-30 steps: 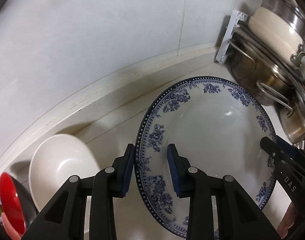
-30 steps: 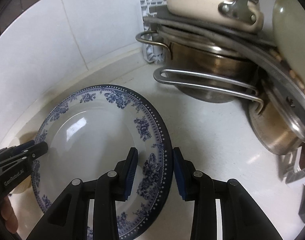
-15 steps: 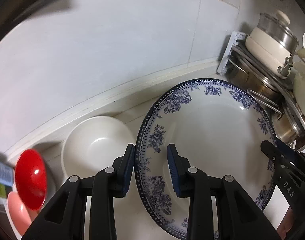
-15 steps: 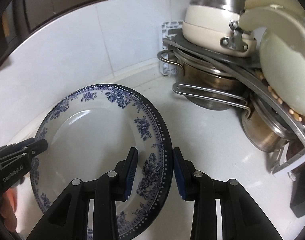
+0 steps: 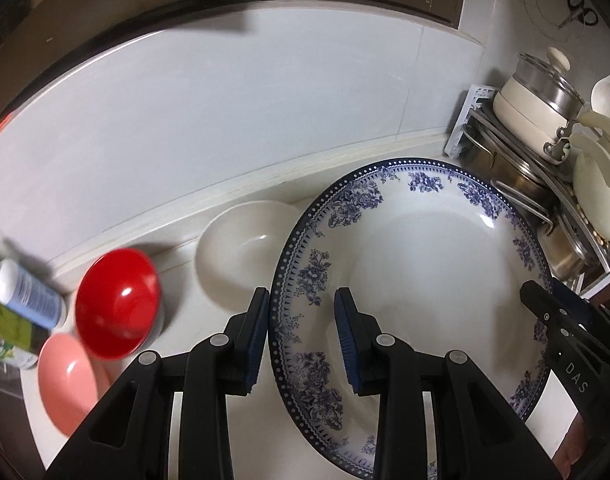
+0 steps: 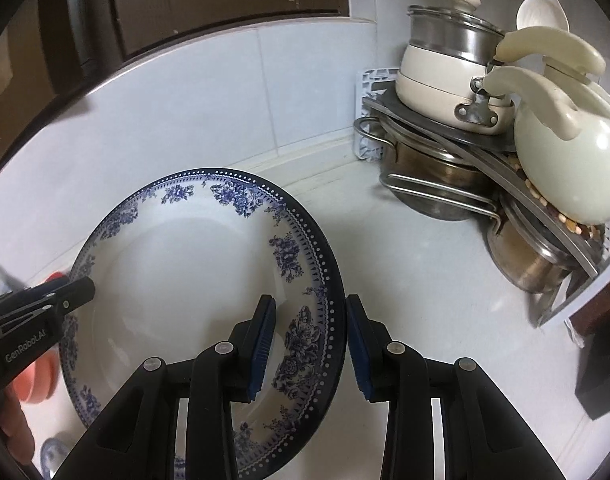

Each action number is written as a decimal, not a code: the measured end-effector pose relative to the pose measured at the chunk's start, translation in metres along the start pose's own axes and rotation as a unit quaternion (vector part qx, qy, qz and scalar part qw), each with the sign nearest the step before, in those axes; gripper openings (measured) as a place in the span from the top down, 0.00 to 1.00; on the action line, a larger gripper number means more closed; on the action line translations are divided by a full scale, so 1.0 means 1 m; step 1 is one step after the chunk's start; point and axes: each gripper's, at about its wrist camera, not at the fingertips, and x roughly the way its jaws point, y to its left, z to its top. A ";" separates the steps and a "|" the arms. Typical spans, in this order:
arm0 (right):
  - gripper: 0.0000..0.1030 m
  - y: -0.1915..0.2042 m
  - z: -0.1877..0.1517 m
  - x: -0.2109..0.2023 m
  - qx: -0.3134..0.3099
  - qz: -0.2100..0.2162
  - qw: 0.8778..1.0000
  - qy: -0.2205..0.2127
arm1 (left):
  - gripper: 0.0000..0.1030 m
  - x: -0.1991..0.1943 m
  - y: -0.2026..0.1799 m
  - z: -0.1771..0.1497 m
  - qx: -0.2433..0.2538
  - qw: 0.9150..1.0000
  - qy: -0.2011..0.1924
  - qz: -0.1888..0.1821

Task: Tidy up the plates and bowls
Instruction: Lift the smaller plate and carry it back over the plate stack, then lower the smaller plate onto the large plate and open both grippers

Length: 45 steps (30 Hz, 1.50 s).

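A large white plate (image 5: 425,280) (image 6: 185,280) with a blue floral rim hangs tilted above the white counter (image 6: 405,280), held at two opposite edges. My left gripper (image 5: 303,308) is shut on its left rim, one pad over the plate and one beneath. My right gripper (image 6: 311,312) is shut on the right rim the same way. Each gripper shows in the other's view, the right gripper (image 5: 545,304) at the plate's far edge and the left gripper (image 6: 77,292) likewise. On the counter below lie a white bowl (image 5: 245,244), a red bowl (image 5: 117,304) and a pink bowl (image 5: 65,384).
A corner rack (image 6: 445,160) to the right is stacked with steel pots, a cream pot with a glass lid (image 6: 445,64) and a cream kettle (image 6: 565,160). A white bottle (image 5: 25,296) lies at the far left. The tiled wall (image 5: 225,120) runs behind, with dark cabinets above.
Both grippers have risen and pulled back from the wall with the plate still clamped. The white, red and pink bowls and the bottle have come into the left wrist view.
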 end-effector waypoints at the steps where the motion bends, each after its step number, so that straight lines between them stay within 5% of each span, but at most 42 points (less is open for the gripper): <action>1: 0.64 0.004 -0.002 -0.004 -0.003 0.001 1.000 -0.001 | 0.68 -0.005 0.004 -0.004 -0.003 1.000 -0.001 0.002; 23: 0.64 0.087 -0.074 -0.078 -0.038 0.038 0.998 -0.010 | 0.68 -0.090 0.094 -0.093 -0.058 0.998 -0.027 0.028; 45: 0.64 0.177 -0.157 -0.108 -0.101 0.084 0.991 0.010 | 0.68 -0.136 0.192 -0.198 -0.135 0.988 -0.019 0.066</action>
